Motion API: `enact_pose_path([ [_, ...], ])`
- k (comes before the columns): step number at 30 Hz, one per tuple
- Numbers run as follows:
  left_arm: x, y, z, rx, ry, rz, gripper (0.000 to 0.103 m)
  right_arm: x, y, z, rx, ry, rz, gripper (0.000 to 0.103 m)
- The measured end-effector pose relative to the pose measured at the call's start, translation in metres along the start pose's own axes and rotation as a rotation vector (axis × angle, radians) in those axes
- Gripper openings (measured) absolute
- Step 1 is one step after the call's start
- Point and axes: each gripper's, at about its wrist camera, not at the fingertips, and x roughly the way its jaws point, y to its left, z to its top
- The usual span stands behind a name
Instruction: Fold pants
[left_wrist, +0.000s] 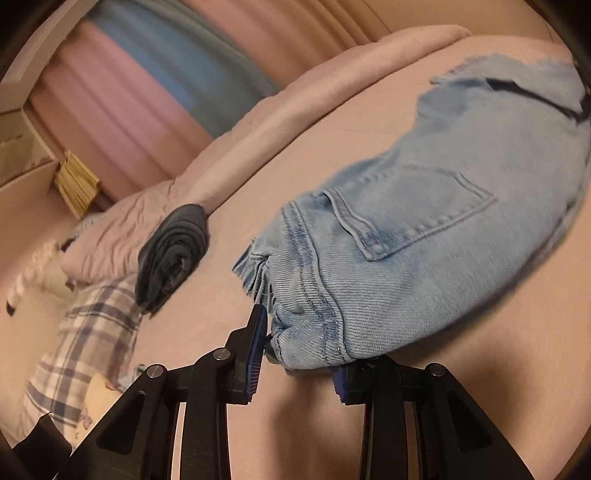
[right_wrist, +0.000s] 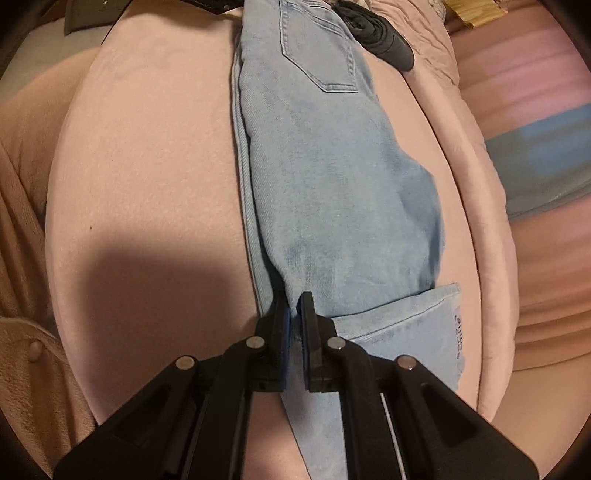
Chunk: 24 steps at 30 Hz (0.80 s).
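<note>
jeans (right_wrist: 332, 177): light denim, already doubled lengthwise, lying along the middle of the pink bed (right_wrist: 147, 166), running from 12 o'clock toward 6 in the right wrist view; back pocket up near 12.
right claw (right_wrist: 294, 325): clenched on a thin bunch of denim at the leg end, at 6 o'clock; a loose leg flap spreads off toward 4.
left claw (left_wrist: 299, 354): parted around the waistband corner at 6 o'clock in its own view; one pad touches the frayed edge, the other sits under the fabric, so I read it as released, not gripping.
risk, uneven lift: only one end is truly pinched, so the waist could stay flat and the fold come out skewed.
risk, slip: the narrow pinch may shed a layer, letting the stacked legs slide apart.
rolled dark cloth (left_wrist: 173, 254): near the waist, at 9 o'clock in the left view; a swung waistband could drag it.
</note>
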Motion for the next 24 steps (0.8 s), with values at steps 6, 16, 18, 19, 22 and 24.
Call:
enact_pose_path([
  [6,-0.005,0.028,0.024,-0.121,-0.073,0.023,0.034,-0.023,-0.013,0.009,0.068,-0.030,-0.063,0.005],
  [16,0.012,0.007,-0.003,-0.086,0.072,0.013,0.036,-0.002,0.022,0.016,0.001,-0.010,0.008,0.008],
  [18,0.007,0.015,-0.006,-0.117,0.109,0.000,0.043,-0.003,0.016,0.014,0.042,-0.017,0.038,0.008],
  [19,0.005,0.019,-0.009,-0.139,0.131,-0.006,0.045,-0.003,0.014,0.013,0.059,-0.023,0.051,0.008],
  [22,-0.010,0.036,-0.018,-0.274,0.178,-0.043,0.045,-0.006,0.010,0.011,0.094,-0.039,0.060,0.008],
  [24,-0.027,0.049,-0.023,-0.425,0.186,-0.078,0.046,-0.011,0.001,0.007,0.158,-0.053,0.092,0.009],
])
